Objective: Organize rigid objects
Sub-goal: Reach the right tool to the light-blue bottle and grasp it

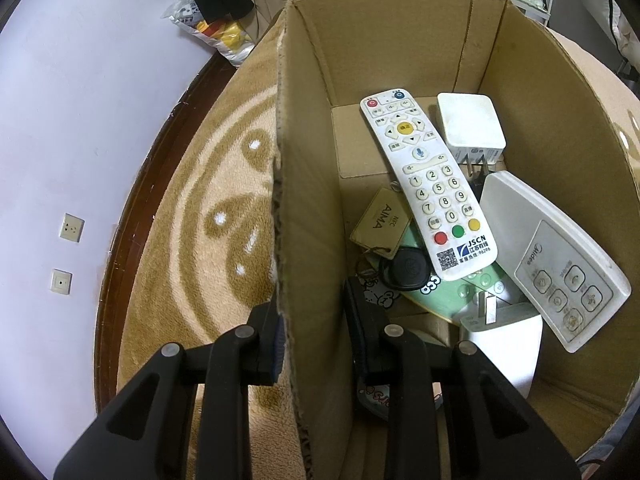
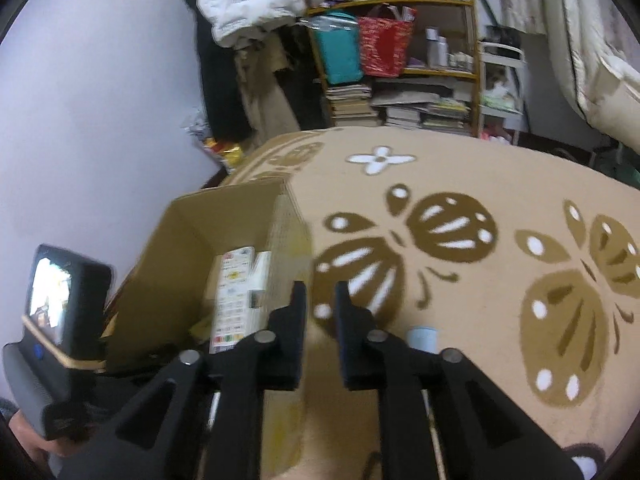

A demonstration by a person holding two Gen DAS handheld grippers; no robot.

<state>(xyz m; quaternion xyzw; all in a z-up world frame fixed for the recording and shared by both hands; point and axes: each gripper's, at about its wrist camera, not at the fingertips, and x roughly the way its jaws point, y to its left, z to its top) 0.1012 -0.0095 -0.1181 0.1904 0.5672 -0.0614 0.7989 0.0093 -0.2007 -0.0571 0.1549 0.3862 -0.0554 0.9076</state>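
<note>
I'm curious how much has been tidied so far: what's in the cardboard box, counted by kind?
Remotes: 2
Chargers: 2
Key tags: 2
Green pad: 1
Total seen in the box: 7; anything buried underneath is hidden.

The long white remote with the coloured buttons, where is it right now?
In the left wrist view the white remote lies inside the cardboard box, between the AIMA tag and the white charger.
</note>
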